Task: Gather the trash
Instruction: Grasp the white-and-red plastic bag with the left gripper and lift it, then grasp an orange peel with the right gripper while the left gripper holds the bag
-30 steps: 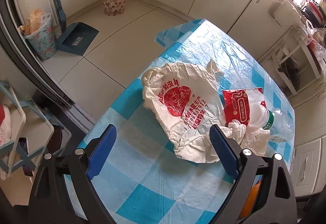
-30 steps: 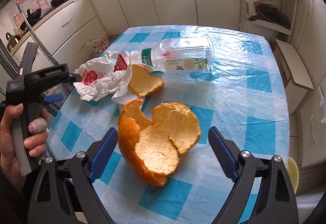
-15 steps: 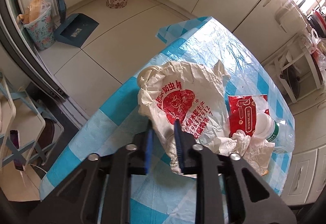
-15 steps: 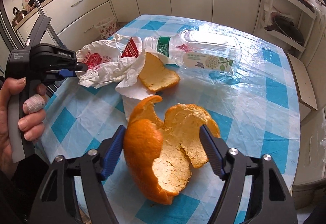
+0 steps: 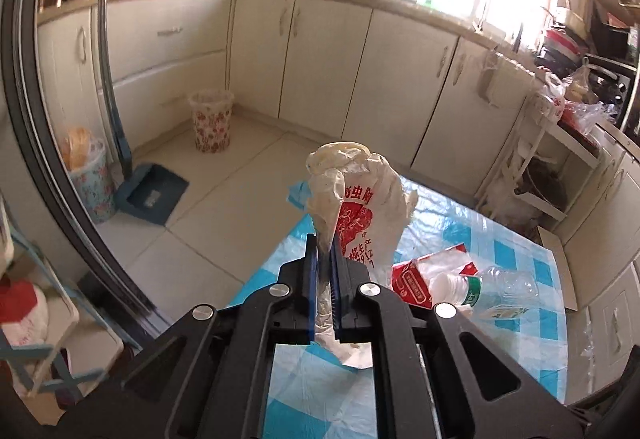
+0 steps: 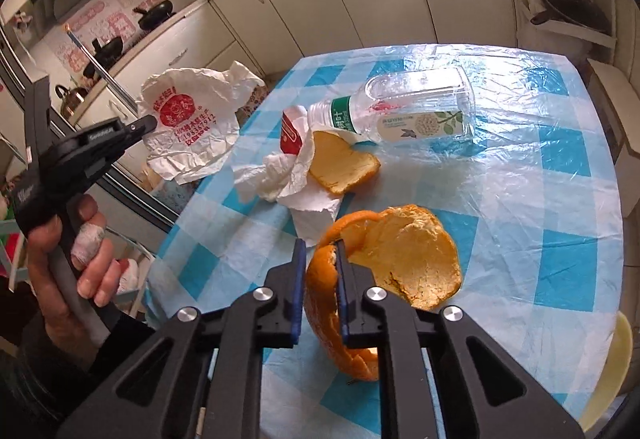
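Note:
A crumpled white plastic bag (image 5: pixel 360 199) with red print hangs above the table's left edge. My left gripper (image 5: pixel 324 245) is closing tight on a fold of it; the right wrist view shows the same bag (image 6: pixel 188 119) held aloft by that gripper (image 6: pixel 149 124). A large curled orange peel (image 6: pixel 404 255) lies on the checked tablecloth (image 6: pixel 560 199). My right gripper (image 6: pixel 320 251) is closing on the peel's left rim, pads pressing both sides. A second peel piece (image 6: pixel 340 163), crumpled tissue (image 6: pixel 280 179), a red carton (image 6: pixel 290 131) and a clear bottle (image 6: pixel 416 111) lie beyond.
On the floor stand a floral waste bin (image 5: pixel 211 121), a lined blue floral bin (image 5: pixel 90 183) and a blue dustpan (image 5: pixel 152 195). Cream cabinets ring the room. A person's hand (image 6: pixel 80 259) with a bandaged finger holds the left tool. The bottle (image 5: pixel 492 291) lies right of the bag.
Both grippers went from wide open to closed. The left one pinched the bag and lifted it off the table. The right one closed on the peel's rim without shifting much.

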`<state>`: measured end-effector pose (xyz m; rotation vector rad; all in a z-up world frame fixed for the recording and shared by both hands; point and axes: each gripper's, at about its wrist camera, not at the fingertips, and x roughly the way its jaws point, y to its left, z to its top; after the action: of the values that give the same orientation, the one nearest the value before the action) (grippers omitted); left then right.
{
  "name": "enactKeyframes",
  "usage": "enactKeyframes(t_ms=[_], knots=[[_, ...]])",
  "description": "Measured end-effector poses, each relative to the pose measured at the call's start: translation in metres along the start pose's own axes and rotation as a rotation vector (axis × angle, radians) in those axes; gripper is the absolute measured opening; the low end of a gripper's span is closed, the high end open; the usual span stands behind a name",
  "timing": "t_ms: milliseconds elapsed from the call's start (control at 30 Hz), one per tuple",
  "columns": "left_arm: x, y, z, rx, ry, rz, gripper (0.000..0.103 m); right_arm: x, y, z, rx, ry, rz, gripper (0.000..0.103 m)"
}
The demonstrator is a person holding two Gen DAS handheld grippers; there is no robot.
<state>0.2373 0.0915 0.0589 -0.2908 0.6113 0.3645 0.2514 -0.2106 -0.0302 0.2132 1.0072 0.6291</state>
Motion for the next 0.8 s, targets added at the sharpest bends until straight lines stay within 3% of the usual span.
enactKeyframes(t_ms=[133,267,367,400,467,600,700,800], knots=[[-0.029,-0.017,0.001,0.056,-0.073,-0.081,0.006,-0.017,-0.006,0.001,0.045,-0.055,0.046,0.009],[-0.035,-0.028,-0.004,0.070,-0.046,-0.137,0.006,-0.033,-0.009,0.000,0.063,-0.106,0.068,0.009],[-0.036,-0.027,-0.007,0.064,-0.025,-0.133,0.006,-0.034,-0.006,-0.005,0.029,-0.084,0.035,0.010],[-0.035,-0.026,-0.008,0.058,-0.017,-0.131,0.006,-0.033,-0.003,-0.007,0.016,-0.080,0.025,0.015],[-0.035,-0.023,-0.010,0.046,-0.003,-0.124,0.006,-0.034,0.004,-0.012,-0.014,-0.082,0.038,0.063],[-0.031,-0.014,-0.014,0.025,0.025,-0.119,0.006,-0.030,0.040,-0.022,-0.168,-0.065,0.052,0.069],[-0.033,-0.011,-0.017,0.029,0.027,-0.119,0.006,-0.015,0.064,-0.031,-0.288,-0.035,-0.001,0.073],[-0.033,-0.009,-0.017,0.029,0.025,-0.120,0.006,-0.002,0.071,-0.035,-0.331,0.001,-0.017,0.073]])
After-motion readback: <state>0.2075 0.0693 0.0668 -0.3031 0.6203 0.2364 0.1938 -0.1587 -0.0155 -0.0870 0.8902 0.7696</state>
